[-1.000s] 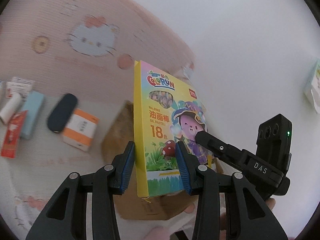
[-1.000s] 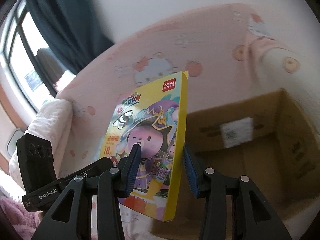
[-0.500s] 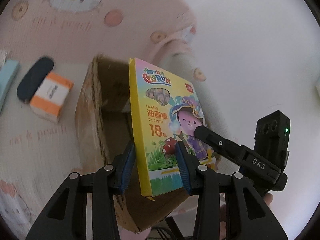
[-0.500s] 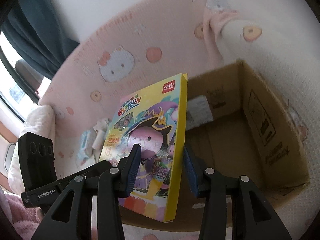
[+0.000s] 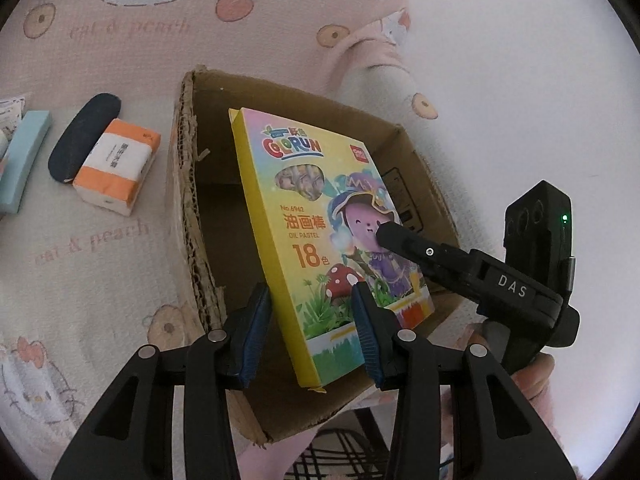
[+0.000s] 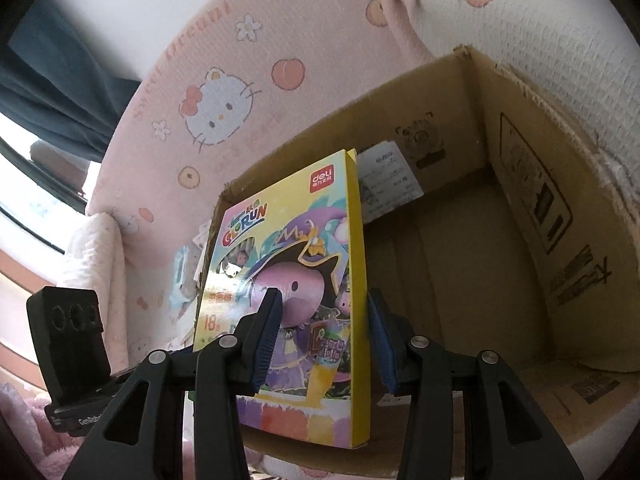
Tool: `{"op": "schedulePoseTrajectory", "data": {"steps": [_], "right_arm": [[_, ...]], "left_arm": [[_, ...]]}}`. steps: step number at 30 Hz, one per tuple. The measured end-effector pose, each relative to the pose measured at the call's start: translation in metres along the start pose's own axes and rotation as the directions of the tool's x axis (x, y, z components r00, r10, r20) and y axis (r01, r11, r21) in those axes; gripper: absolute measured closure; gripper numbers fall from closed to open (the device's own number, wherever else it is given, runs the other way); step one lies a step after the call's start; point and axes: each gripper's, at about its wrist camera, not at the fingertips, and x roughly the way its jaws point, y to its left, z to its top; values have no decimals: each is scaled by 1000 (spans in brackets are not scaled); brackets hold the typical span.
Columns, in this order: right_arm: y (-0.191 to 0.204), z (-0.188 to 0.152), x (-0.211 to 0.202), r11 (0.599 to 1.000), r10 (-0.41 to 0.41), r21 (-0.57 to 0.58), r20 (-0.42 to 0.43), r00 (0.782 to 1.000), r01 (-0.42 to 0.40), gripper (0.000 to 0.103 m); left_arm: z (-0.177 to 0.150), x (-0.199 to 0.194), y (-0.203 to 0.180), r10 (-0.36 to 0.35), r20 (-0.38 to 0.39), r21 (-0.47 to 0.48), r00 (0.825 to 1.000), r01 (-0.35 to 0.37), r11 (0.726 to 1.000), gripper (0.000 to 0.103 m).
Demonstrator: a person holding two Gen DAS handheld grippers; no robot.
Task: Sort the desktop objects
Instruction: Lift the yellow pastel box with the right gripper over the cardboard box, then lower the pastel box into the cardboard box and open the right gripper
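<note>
Both claws grip the same flat box of oil pastels point(image 5: 320, 240) and hold it on edge over the open cardboard box point(image 5: 184, 184). The left claw point(image 5: 312, 328) pinches the pastel box near its lower end, one blue pad on the yellow spine side and the other on the printed front. The right claw point(image 6: 322, 336) clamps it too, one pad on the cartoon picture and the other behind the yellow edge. In the left wrist view the tip of the right claw presses on the purple character's face.

The pastel box is tilted, with its lower corner inside the carton's mouth, and I cannot tell if it touches the bottom. A white label point(image 6: 386, 184) is stuck to the carton's far inner wall.

Left of the carton, on the pink cat-print cloth point(image 5: 100, 248), lie an orange-and-white tissue pack point(image 5: 116, 172), a dark oval case point(image 5: 82, 136) touching it, and a pale blue box point(image 5: 24, 160).
</note>
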Motion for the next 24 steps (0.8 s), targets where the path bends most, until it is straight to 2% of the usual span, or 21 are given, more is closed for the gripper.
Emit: {"op": "schedulePoseTrajectory", "data": {"steps": [3,6,7,9,10,12,14,18,24], "right_arm": [[-3,1,3,1000,6,6,-15,1000,-6,62],[-1,3,8,999,-43,-23,-37,998,42,54],[4,2,9,995,-75,-62,-34,997,72,46],[17,0,9,986,-105,-135,-27,994,100,39],[23,-1,9,979,-117,-171,-24,993,111,36],[32,-2,9,967,-132,-220,-22,991,124,36],[39,-2,11,959,-139,-255,-29,990,128,35],[37,-3,12,960,-155,-242,-41,987,140,35],[33,-5,7,957,-202,-221,-32,979,190,35]], "left_arm": [[2,3,-5,19,-14,14,1000,-18,1000,56],[3,7,-12,64,-33,54,997,-62,997,54],[2,5,-15,80,-17,74,997,-78,994,54],[1,-1,-20,112,28,106,993,-114,988,52],[0,-4,-21,126,51,121,991,-131,984,46],[2,-8,-22,133,77,127,988,-142,982,43],[3,-8,-20,124,71,117,990,-132,984,43],[4,-3,-16,119,43,107,992,-123,987,43],[7,-4,-17,124,73,127,990,-133,983,43]]}}
